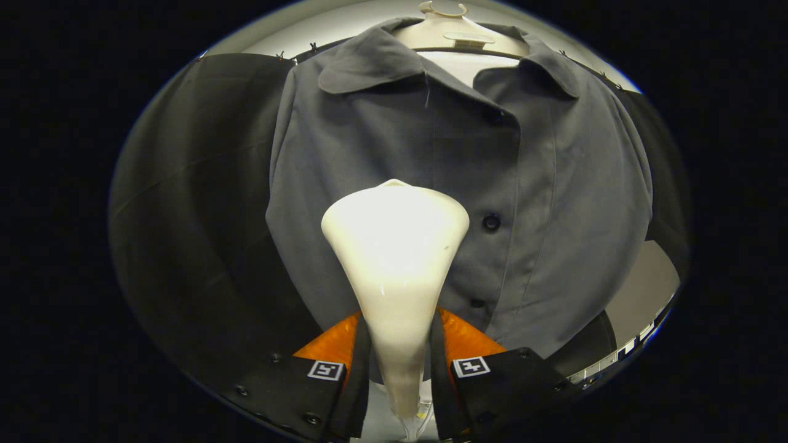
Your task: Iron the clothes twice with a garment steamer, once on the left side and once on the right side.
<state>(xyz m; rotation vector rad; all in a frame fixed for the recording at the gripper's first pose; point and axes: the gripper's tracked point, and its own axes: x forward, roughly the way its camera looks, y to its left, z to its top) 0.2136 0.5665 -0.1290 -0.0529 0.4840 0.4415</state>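
- The claw (397, 363) is clamped on the thin neck of the garment steamer (395, 258), with one finger pressing on each side.
- The steamer is hard, smooth plastic, so it could slip. It is thin at the near end and opens wide at the far end, like a funnel.
- The thin neck looks like the best place to hold it, because the fingers fit around it there. The wide head needs to stay free.
- The wide head points at the grey shirt (554, 203), around its middle and a little to the left of the row of buttons (490, 222). I cannot tell if it touches the cloth.
- The shirt is soft and light. It hangs on a pale hanger (458, 38), so it will likely swing or fold if pushed hard.
- The buttons are hard bumps just to the right of the head. The head could catch on them.
- The collar (363, 61) is far up, well away from the head.
- Black cloth (203, 203) hangs behind the shirt.
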